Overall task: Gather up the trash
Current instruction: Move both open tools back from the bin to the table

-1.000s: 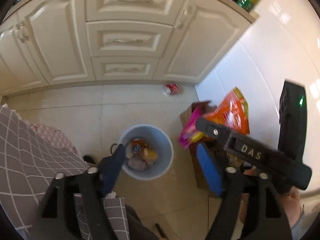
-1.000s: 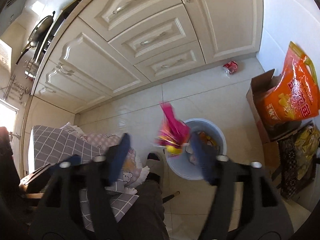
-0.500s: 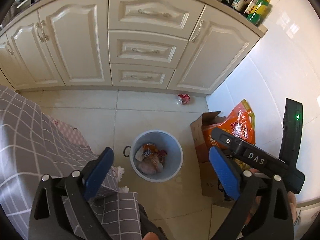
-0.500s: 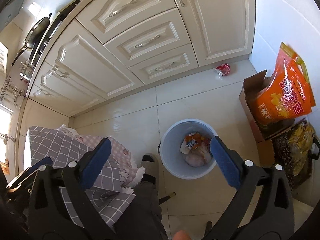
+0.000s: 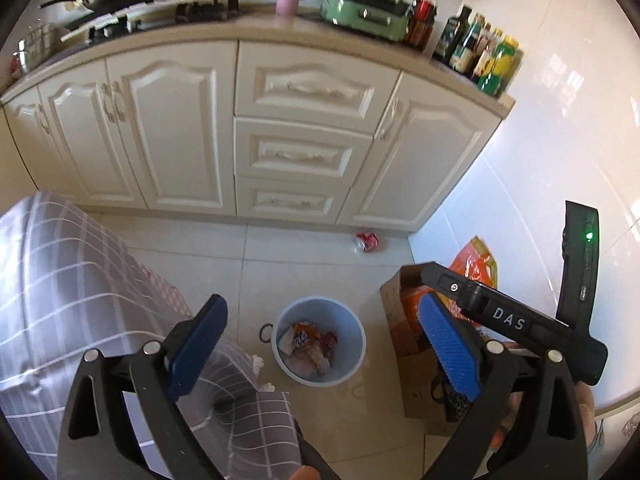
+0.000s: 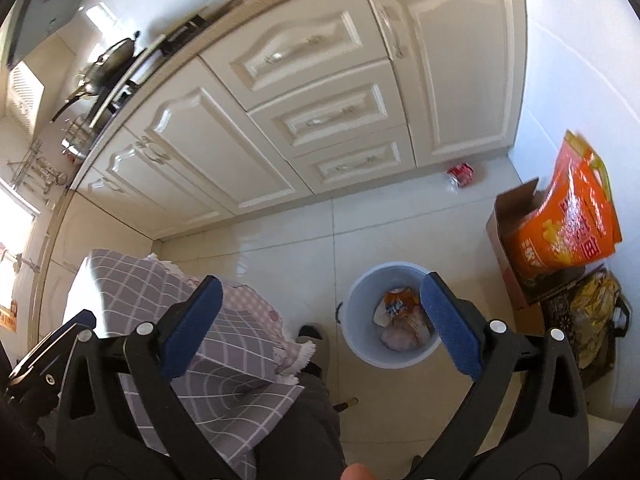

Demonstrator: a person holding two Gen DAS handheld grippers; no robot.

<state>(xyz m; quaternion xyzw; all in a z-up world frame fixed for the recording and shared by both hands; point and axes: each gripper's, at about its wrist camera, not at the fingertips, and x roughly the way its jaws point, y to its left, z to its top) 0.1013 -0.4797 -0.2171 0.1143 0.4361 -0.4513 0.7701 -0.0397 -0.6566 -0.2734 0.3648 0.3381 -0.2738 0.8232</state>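
Claws [image 5: 324, 344] [image 6: 320, 320] gape empty above the bin [image 5: 358, 344], floor [image 5: 320, 264] bare beyond.

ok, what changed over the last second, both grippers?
The right gripper let go of the pink wrapper over the blue bin; it is no longer between the fingers, and a pink-red scrap now shows in the bin. Both it and the left gripper opened wide, empty, and pulled up and back, so the countertop came into view. The bin, the red crushed can by the cabinets and the orange bag stayed put.
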